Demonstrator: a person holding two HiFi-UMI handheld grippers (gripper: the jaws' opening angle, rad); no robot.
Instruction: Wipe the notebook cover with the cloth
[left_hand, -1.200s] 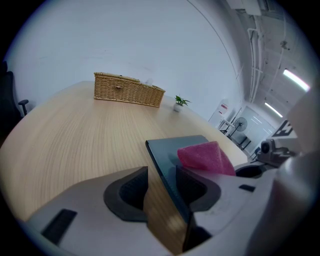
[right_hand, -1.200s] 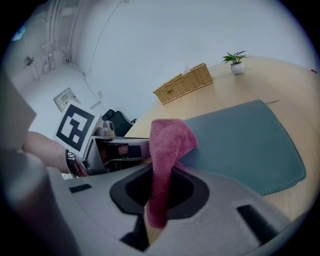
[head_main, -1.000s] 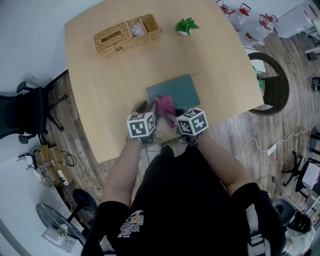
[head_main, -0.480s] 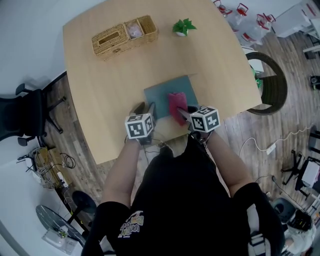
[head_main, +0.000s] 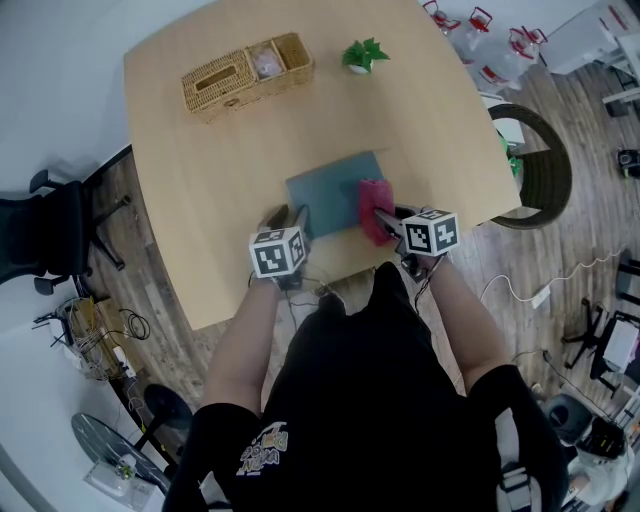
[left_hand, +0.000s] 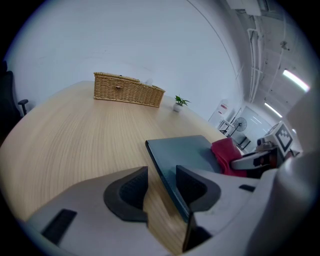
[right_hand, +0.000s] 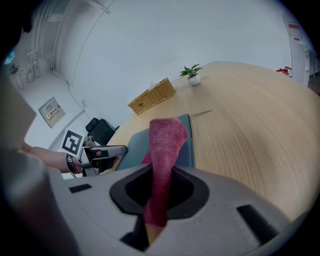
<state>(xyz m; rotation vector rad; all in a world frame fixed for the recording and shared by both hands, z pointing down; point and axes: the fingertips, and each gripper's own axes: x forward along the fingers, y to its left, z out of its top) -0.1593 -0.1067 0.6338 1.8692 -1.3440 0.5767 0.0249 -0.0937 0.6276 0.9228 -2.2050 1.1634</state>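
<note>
A grey-blue notebook (head_main: 330, 190) lies flat on the wooden table (head_main: 200, 170), near its front edge. My right gripper (head_main: 388, 218) is shut on a red cloth (head_main: 375, 208), which rests on the notebook's right edge. In the right gripper view the cloth (right_hand: 165, 142) rises from between the jaws of this gripper (right_hand: 160, 187) over the notebook (right_hand: 186, 145). My left gripper (head_main: 290, 222) sits at the notebook's near-left corner. Its jaws (left_hand: 162, 187) stand slightly apart and straddle the notebook's left edge (left_hand: 185, 152), with wood showing in the gap.
A wicker basket (head_main: 245, 72) and a small potted plant (head_main: 362, 55) stand at the table's far side. A black office chair (head_main: 50, 235) is off the left edge. A round wicker chair (head_main: 545, 165) is off the right edge. The person stands at the front edge.
My right gripper has dragged the red cloth rightward across the notebook, from its near middle to its right edge. The left gripper has stayed at the corner.
</note>
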